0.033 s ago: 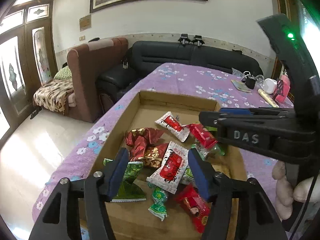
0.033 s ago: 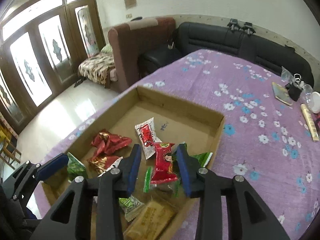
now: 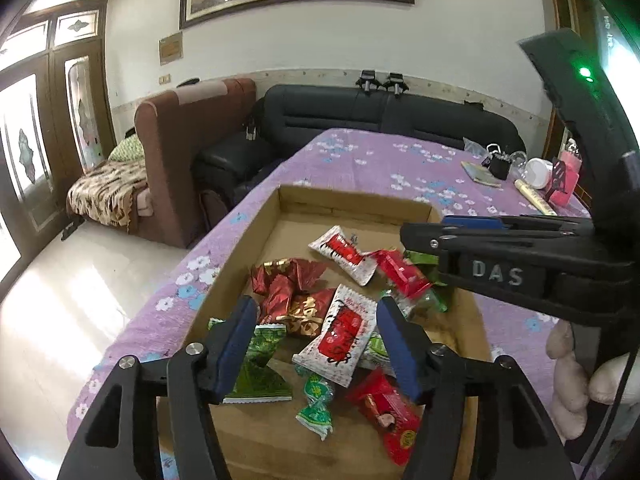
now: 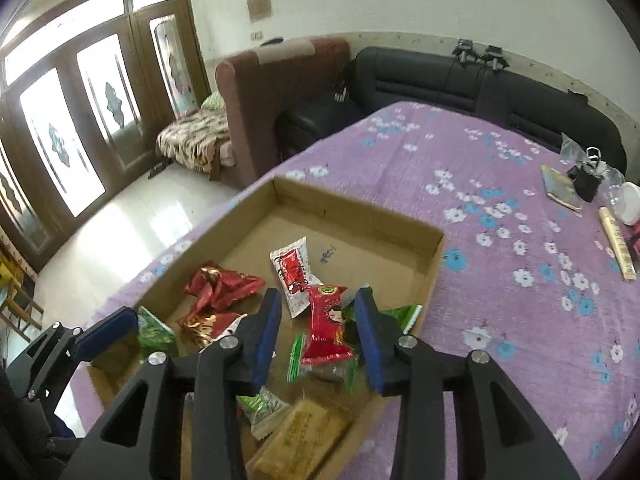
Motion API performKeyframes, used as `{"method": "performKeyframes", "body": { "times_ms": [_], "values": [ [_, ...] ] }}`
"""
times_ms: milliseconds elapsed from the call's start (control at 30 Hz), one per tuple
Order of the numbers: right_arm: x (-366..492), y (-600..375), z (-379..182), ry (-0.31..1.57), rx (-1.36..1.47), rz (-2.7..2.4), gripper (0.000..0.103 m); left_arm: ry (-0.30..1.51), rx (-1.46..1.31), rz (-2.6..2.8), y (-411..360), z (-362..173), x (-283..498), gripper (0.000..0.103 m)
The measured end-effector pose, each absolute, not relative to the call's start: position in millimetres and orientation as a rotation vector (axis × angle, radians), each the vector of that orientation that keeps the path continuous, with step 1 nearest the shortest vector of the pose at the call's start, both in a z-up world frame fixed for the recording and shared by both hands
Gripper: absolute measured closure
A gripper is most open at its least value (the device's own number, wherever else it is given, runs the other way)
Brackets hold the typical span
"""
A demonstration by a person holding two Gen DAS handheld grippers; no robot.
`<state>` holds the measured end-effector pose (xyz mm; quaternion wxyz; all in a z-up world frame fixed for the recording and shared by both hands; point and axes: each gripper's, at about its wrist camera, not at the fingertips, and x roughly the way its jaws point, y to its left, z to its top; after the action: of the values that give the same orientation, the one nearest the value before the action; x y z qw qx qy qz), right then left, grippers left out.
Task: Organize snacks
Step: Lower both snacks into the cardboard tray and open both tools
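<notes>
The left gripper [image 3: 316, 344] is opening above a white and red snack packet [image 3: 340, 340] in the cardboard box [image 3: 352, 200] near the bed's corner; the right gripper [image 4: 318, 332] opens over a red packet [image 4: 326, 324]. These wrappers look light, crinkly and slippery; better pinch the flat middle.

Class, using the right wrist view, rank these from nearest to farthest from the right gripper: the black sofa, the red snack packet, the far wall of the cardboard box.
1. The red snack packet, between the opening jaws of the right gripper, untouched.
2. The far wall of the cardboard box, beyond the snacks.
3. The black sofa, behind the table, along the room wall.
</notes>
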<state>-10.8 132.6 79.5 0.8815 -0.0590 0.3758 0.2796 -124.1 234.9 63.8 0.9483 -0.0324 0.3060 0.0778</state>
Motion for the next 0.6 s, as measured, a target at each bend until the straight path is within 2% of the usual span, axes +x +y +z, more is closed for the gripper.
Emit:
{"method": "performKeyframes", "body": {
  "times_ms": [267, 400, 500, 600],
  "values": [
    [-51.5, 92.0, 96.4, 0.729, -0.096, 0.551, 0.054, 0.521, -0.031, 0.198, 217.0, 93.7, -157.2, 0.024],
    [-73.5, 74.4, 97.2, 0.708, -0.105, 0.544, 0.052, 0.433, -0.003, 0.260, 205.2, 112.9, -180.6, 0.008],
    [-91.4, 61.4, 97.5, 0.680, -0.122, 0.537, 0.050, 0.352, 0.020, 0.317, 195.0, 126.8, -198.1, 0.000],
    [-107.9, 50.0, 98.1, 0.656, -0.129, 0.538, 0.046, 0.252, 0.048, 0.385, 183.4, 140.9, -218.0, 0.000]
  ]
}}
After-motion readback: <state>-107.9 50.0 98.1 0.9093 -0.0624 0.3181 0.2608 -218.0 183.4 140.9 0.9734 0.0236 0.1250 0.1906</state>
